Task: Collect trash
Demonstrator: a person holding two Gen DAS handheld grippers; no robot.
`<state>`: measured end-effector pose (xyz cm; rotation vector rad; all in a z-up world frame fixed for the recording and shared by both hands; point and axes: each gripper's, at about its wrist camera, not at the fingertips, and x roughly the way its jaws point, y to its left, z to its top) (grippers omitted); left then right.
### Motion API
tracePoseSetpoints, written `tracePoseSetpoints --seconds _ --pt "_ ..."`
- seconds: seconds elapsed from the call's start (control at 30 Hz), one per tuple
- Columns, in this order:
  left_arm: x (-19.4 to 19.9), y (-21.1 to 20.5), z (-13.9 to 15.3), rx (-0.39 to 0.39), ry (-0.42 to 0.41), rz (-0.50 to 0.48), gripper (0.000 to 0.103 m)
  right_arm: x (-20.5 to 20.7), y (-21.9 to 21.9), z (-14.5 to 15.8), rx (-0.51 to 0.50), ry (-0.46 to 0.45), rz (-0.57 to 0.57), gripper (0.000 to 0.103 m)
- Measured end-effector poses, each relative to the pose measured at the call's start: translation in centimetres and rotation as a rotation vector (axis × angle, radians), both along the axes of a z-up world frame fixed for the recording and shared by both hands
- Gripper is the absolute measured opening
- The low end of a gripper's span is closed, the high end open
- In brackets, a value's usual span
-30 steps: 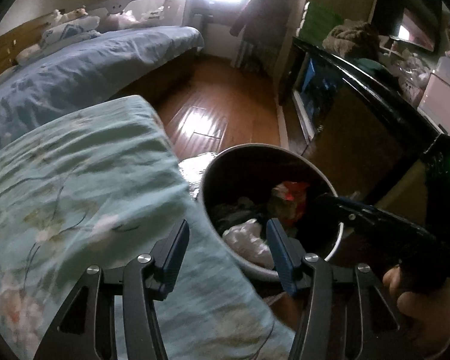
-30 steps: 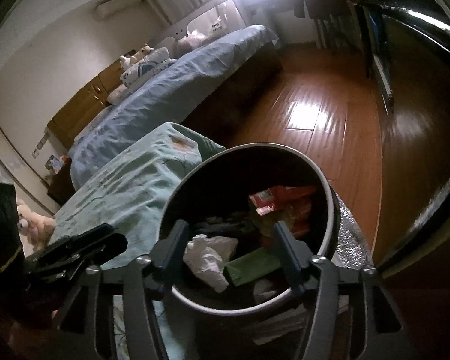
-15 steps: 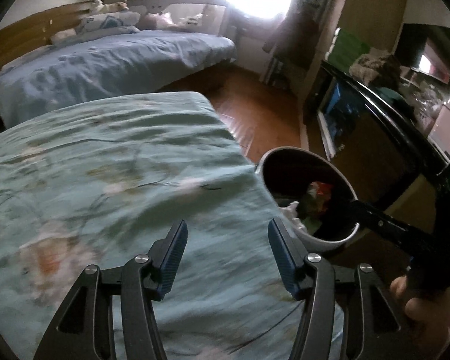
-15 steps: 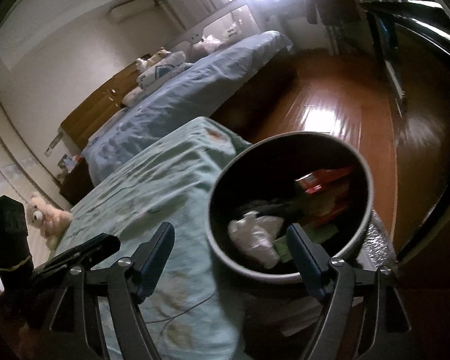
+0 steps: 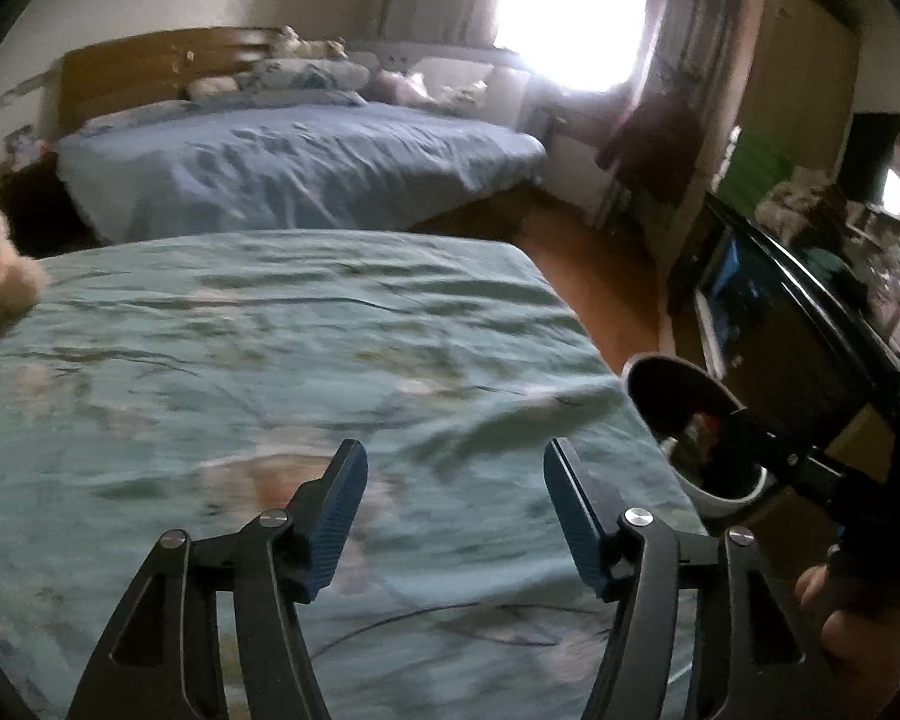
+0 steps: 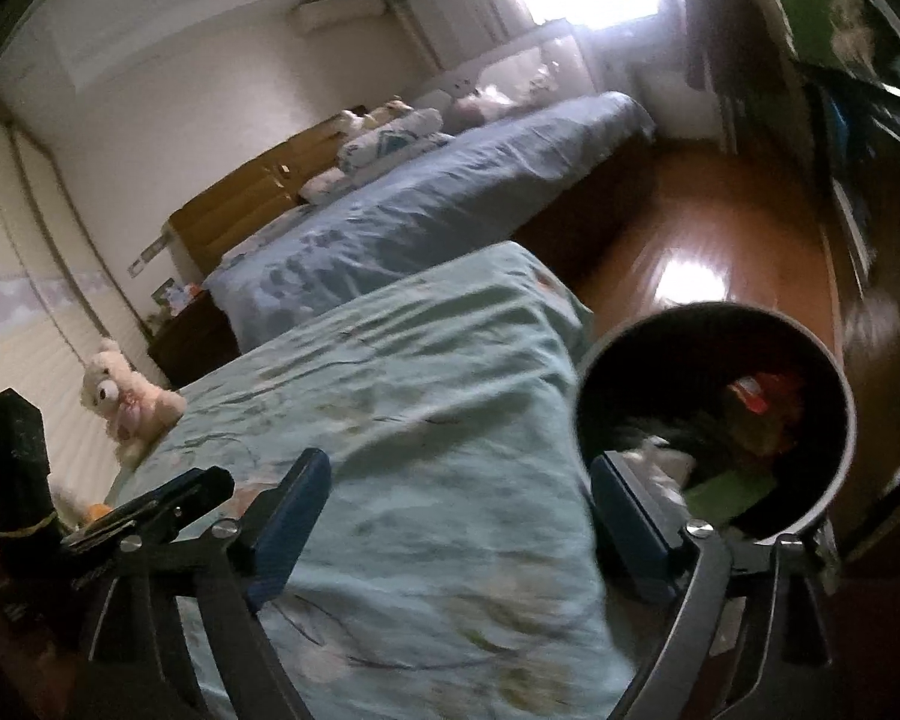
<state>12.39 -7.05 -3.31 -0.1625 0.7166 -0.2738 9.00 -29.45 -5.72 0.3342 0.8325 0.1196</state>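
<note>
Teal floral bedding [image 5: 282, 360] fills the left wrist view beneath the left claw [image 5: 455, 516], whose blue pads stand wide apart with nothing between them. Ahead and to the right of that claw, just beside the bed's corner, sits the trash bin [image 5: 729, 495]; its far side is crossed by the dark body of the right claw [image 5: 774, 450], and only a red speck of the trash inside can be made out. A hand shows at the lower right, cut off by the frame edge. Beyond the teal bed lies a blue bed [image 5: 306, 168], motion-blurred.

Over in the right wrist view, the right claw [image 6: 459, 516] is likewise released and bare, spanning the teal bed's edge. Its right finger overlaps the bin [image 6: 834, 372], which holds red wrappers [image 6: 762, 390], something green [image 6: 726, 492] and pale crumpled paper partly hidden behind the finger. Far left of the claw, a teddy bear [image 6: 123, 396] sits on the bedding. The left claw's tip [image 6: 168, 504] pokes in at lower left.
</note>
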Motion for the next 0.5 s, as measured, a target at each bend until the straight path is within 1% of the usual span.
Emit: tracePoseSetpoints --seconds 0.23,0.33,0.5 --pt "-1.9 2.2 0.6 0.016 -0.031 0.056 0.062 0.7 3.8 0.6 -0.035 -0.038 0.057 0.095" --pt "-2.1 2.6 0.9 0.026 -0.044 0.071 0.062 0.8 4.7 0.8 -0.035 -0.041 0.074 0.095" --pt "-2.5 3.3 1.4 0.031 -0.062 0.094 0.066 0.8 5.4 1.4 -0.045 -0.057 0.087 0.098"
